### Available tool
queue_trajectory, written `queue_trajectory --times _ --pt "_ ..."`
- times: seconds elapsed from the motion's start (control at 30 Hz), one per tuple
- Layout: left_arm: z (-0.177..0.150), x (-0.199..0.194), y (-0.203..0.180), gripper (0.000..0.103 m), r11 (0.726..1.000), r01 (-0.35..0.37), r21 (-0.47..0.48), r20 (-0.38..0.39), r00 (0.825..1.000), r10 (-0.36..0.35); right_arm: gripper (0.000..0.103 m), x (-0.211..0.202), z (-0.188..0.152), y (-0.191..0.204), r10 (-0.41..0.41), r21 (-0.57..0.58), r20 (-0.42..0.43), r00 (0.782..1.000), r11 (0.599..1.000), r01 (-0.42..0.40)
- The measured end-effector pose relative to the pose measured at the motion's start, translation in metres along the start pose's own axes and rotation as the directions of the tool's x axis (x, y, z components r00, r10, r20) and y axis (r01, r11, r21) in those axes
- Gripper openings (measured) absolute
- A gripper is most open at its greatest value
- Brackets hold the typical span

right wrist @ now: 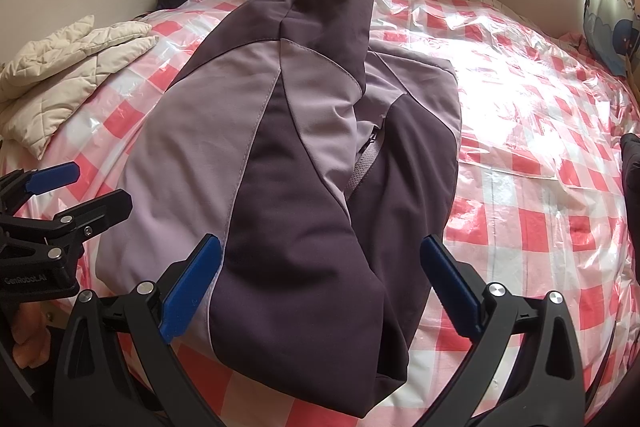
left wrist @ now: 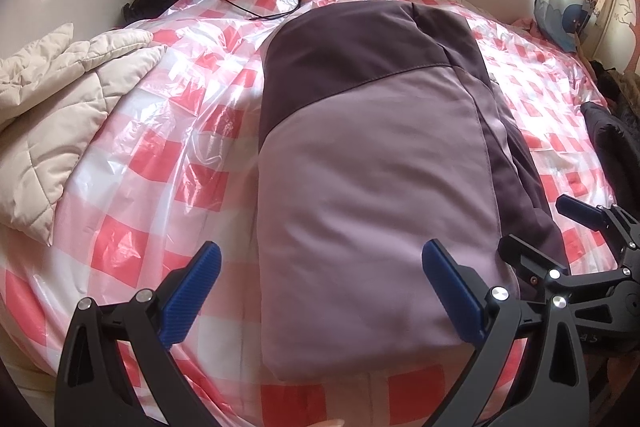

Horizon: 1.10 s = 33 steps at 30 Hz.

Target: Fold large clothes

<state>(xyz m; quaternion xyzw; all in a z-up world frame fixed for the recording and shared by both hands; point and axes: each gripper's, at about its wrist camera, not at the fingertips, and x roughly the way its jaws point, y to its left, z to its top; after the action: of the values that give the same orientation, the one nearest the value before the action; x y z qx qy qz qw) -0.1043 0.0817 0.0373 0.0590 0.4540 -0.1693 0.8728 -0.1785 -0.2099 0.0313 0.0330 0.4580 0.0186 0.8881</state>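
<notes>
Both claws, left claw (left wrist: 320, 291) and right claw (right wrist: 320, 287), gape empty over jacket (left wrist: 372, 187); risk: slick plastic sheet (left wrist: 168, 155) lets folds slide apart.

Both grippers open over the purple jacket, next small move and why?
Probably lower both and pinch the jacket's near hem. The left gripper and right gripper hang open and empty by that edge, and the jacket lies as a long strip, sides apparently folded in, on the checked plastic sheet, so a lengthwise fold seems next.
</notes>
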Motion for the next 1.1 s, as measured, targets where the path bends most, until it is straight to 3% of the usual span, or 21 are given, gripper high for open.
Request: queue_trajectory --times 1.1 --pt "0.0008 0.0087 -0.0040 0.097 0.999 -0.030 0.011 -0.030 0.999 0.030 0.096 -0.0009 0.0001 -0.0029 -0.002 0.006 0.003 1.000 1.000 0.002"
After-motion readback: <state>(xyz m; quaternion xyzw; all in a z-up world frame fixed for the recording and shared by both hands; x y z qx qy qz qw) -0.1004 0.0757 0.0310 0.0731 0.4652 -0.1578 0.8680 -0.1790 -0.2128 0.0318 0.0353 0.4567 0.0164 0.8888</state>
